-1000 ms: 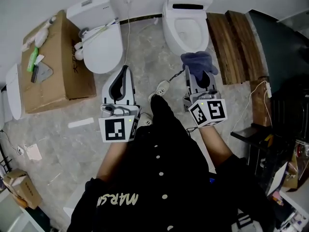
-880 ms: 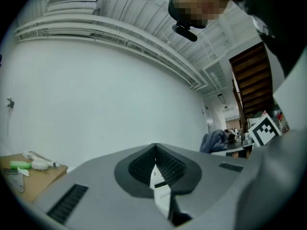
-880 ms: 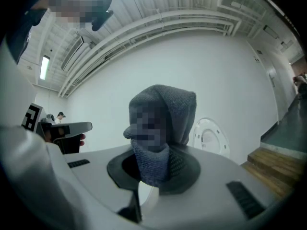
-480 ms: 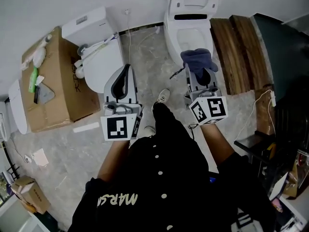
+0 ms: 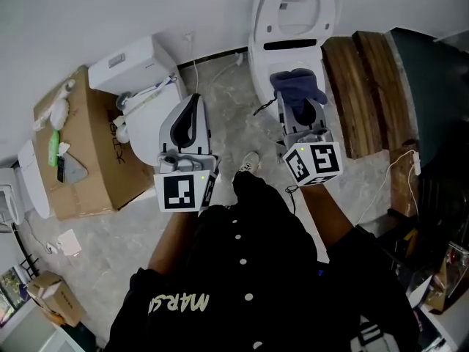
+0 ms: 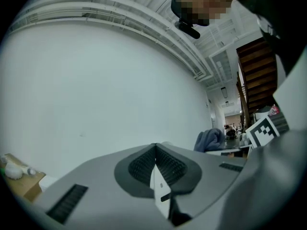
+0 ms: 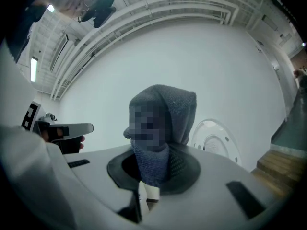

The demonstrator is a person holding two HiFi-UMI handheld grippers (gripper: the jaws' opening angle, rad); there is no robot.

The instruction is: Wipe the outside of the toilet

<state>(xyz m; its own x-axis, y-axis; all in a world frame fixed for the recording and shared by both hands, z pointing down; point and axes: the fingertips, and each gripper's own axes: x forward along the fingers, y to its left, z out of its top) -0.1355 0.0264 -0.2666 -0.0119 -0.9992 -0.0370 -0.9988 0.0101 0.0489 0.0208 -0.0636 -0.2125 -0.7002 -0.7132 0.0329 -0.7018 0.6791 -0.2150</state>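
Observation:
In the head view a white toilet (image 5: pixel 264 50) with its lid raised (image 5: pixel 297 2) stands against the far wall. My right gripper (image 5: pixel 299 107) is shut on a dark blue-grey cloth (image 5: pixel 297 85), which hangs over the front of that bowl. In the right gripper view the cloth (image 7: pixel 163 114) stands bunched up from the shut jaws of the right gripper (image 7: pixel 152 171), with the toilet lid (image 7: pixel 213 140) behind it. My left gripper (image 5: pixel 190 107) is shut and empty, held over the floor beside a second toilet (image 5: pixel 143 94). The left gripper (image 6: pixel 156 152) points at the bare wall.
The second toilet at the left has its lid down. A cardboard box (image 5: pixel 84 156) with small items on top sits left of it. Wooden boards (image 5: pixel 363 86) lie right of the open toilet. A white cable (image 5: pixel 195 53) runs down the wall. The person's shoe (image 5: pixel 248 161) is between the grippers.
Both grippers have moved forward towards the wall. The cloth in the right gripper, earlier just short of the open toilet, now overlaps the front of its bowl.

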